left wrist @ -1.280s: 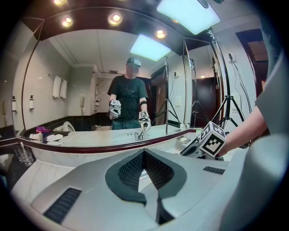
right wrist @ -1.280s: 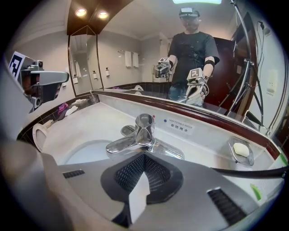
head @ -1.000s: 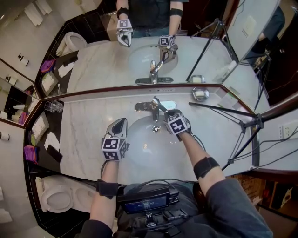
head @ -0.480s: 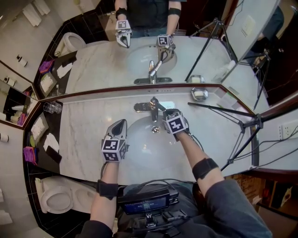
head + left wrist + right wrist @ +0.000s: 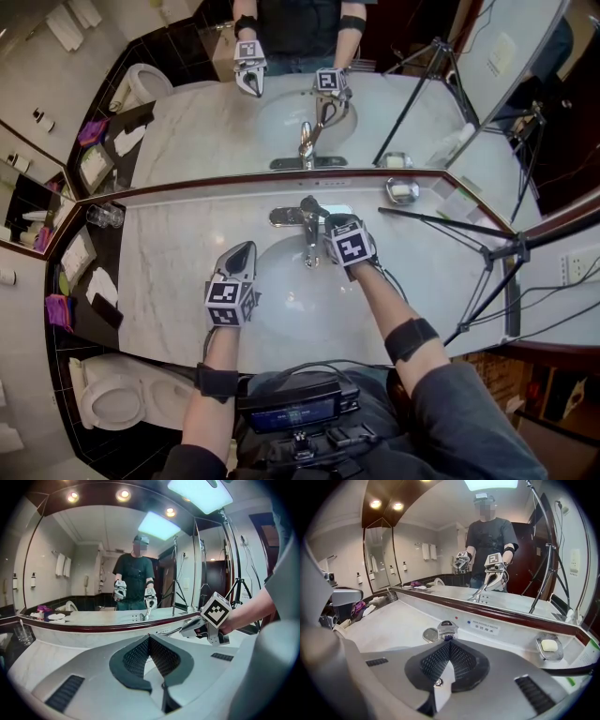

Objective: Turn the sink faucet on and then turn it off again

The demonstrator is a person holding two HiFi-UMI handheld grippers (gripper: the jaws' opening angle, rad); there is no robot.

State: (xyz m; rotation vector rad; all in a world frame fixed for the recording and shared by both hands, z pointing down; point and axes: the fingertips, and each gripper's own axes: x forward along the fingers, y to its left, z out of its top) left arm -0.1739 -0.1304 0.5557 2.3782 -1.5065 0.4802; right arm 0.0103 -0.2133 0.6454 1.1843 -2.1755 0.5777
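**Right gripper rises at the faucet lever, fingers now shut**

The right gripper point(image 5: 449, 642) sits a bit higher and closer to the faucet point(image 5: 307, 225) than a second ago. Its fingers have closed the last bit and are now fully together, with nothing between them. Their tips sit just at the lever point(image 5: 446, 629), which looks more raised than before. Probably the turn-on step, with closed fingers nudging the lever up from under. I can't tell whether water is running. The turn-off is still to do. The left gripper point(image 5: 149, 638) hasn't moved. Its fingers are closed and empty, hovering left of the basin.

It's a bathroom. A wide wall mirror point(image 5: 216, 122) reflects the person and both grippers. The pale marble table point(image 5: 169, 262) carries the white oval sink point(image 5: 281, 300), with the faucet at its back rim. A toilet point(image 5: 117, 398) is at lower left, and a tripod point(image 5: 487, 253) leans over the right end. A soap dish point(image 5: 403, 190) sits right of the faucet, well apart from it, and a drinking glass point(image 5: 105, 217) is at the far left.
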